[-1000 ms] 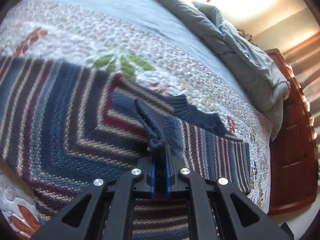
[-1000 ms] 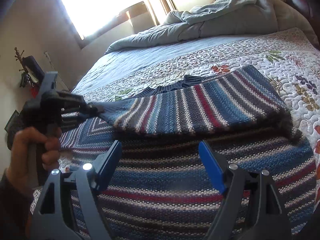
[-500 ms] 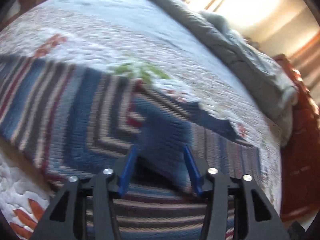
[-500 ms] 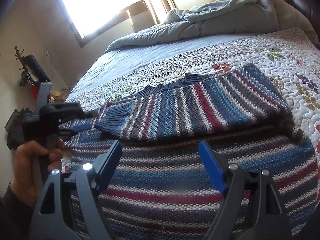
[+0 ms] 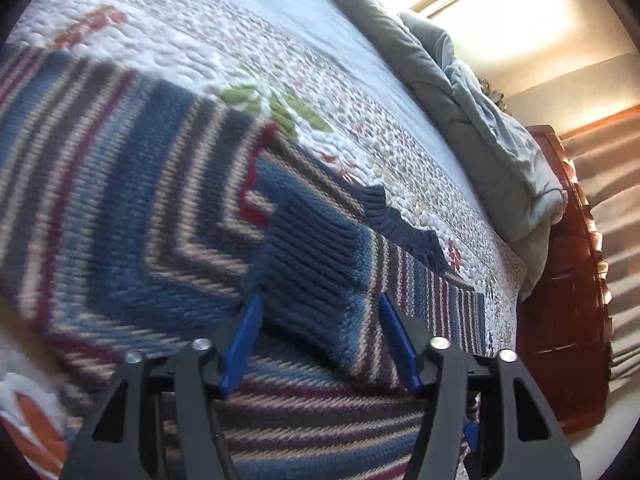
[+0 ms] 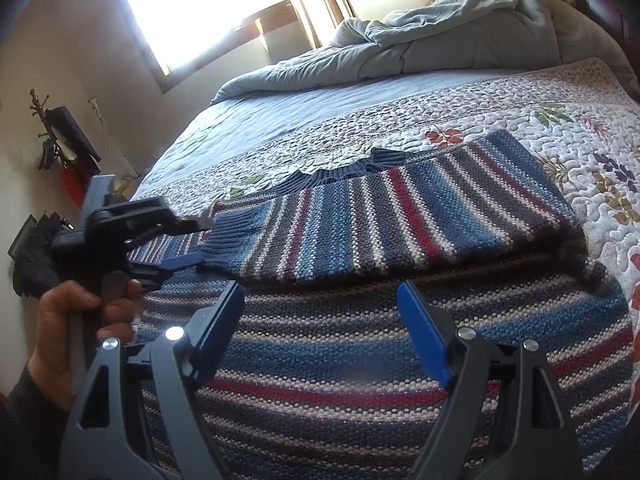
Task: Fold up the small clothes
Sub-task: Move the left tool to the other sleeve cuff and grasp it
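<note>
**Sleeve laid across, rest of the fold not done**

On the bed, the sweater [image 6: 360, 360] lay flat on the quilt [image 6: 560, 128], striped body spread wide toward the near edge. One sleeve [image 6: 400, 220] was already folded across the chest, its ribbed cuff [image 5: 320, 264] lying on the body near the left gripper [image 5: 320, 340]. So I'd call that the first fold done. I couldn't see the other sleeve from either camera, and the body wasn't doubled over yet, so probably well under halfway.

Left gripper's jaws were opening, with the cuff lying between the blue fingers [image 5: 244, 336] but not pinched, so released as far as I could tell. In the right view it sat by the cuff end, held in the person's hand [image 6: 72, 320]. Right gripper [image 6: 320, 312] hovered over the lower body with its jaws spread wide, gripping nothing.

Room-wise: loads of bare quilt past the collar and out to the right of the sweater. A rumpled duvet [image 6: 460, 32] was bunched at the far end, well apart. Wooden bed frame [image 5: 560, 280] ran along the far side, also well clear. Nothing close enough to snag, I reckon.
</note>
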`<state>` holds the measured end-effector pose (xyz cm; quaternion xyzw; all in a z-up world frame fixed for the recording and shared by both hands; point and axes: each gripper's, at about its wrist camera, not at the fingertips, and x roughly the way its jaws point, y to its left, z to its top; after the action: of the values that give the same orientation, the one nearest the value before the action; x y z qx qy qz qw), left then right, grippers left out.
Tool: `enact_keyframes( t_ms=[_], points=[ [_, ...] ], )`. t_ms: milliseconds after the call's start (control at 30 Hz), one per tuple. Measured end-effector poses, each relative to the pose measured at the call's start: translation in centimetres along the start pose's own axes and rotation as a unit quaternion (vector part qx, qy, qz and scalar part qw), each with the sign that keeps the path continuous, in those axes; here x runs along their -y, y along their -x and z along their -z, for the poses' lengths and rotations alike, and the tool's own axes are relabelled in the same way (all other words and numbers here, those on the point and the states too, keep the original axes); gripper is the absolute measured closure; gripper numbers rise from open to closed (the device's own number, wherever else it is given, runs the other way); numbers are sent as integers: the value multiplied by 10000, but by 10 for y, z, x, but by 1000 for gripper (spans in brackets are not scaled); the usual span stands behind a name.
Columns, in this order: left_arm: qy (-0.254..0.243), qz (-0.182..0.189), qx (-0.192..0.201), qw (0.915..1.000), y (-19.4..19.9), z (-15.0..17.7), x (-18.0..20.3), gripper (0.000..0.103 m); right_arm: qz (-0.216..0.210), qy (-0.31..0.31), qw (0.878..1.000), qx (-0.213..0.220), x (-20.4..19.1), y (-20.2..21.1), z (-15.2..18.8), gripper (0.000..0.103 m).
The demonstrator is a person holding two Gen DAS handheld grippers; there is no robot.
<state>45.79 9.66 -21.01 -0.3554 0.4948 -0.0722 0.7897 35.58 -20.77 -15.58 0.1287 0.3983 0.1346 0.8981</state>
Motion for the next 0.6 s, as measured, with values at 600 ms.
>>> enact_keyframes(
  t_ms=[600],
  points=[
    [1992,-1124,2108,9504,238,-67,-280,21,176,492,9984,-209,-29,-19,18,23]
  ],
)
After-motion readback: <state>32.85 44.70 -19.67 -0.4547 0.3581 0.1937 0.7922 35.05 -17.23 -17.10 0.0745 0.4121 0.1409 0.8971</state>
